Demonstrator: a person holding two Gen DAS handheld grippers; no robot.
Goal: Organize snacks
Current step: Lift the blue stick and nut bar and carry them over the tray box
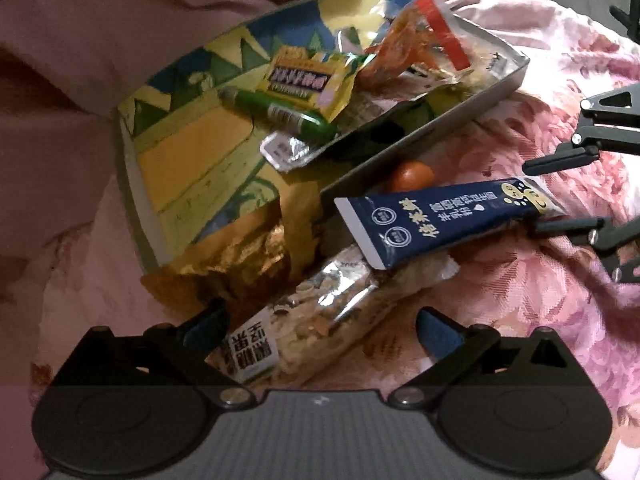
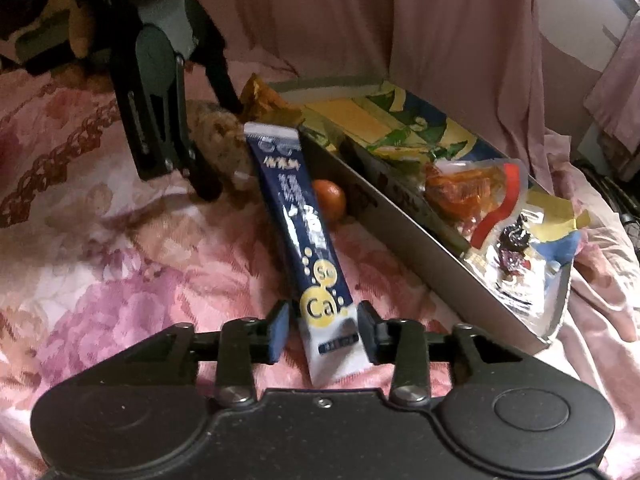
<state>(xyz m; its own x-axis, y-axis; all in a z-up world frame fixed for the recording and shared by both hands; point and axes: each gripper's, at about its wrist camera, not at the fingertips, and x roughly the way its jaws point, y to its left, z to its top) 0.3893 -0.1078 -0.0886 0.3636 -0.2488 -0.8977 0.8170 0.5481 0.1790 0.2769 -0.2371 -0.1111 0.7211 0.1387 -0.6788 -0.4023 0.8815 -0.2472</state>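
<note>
The snacks lie on a bed covered with a pink floral bedspread point(image 1: 540, 280). A shallow tray point(image 1: 420, 160) with a yellow, blue and green patterned bottom sits on the bedspread and holds a yellow packet point(image 1: 304, 80), a green tube point(image 1: 276, 114), a small foil sachet point(image 1: 286, 150) and an orange-and-red clear pouch point(image 1: 420, 44).

Outside the tray, against its near wall, lies a small orange fruit point(image 1: 412, 176). A long dark-blue sachet point(image 2: 304, 216) rests just beside the fruit, one end propped at the tray wall, its white end toward the right gripper point(image 2: 323, 330). That gripper's fingers stand apart on either side of the sachet's white end, not visibly pressing it.

The left gripper point(image 1: 320, 326) is spread wide over a clear-and-silver granola bar point(image 1: 320, 312), which lies on the bedspread partly under the blue sachet; the bar's labelled end sits between the fingers, close to the left one. A crumpled gold wrapper point(image 1: 228, 256) lies at the tray's near corner, touching the bar.
</note>
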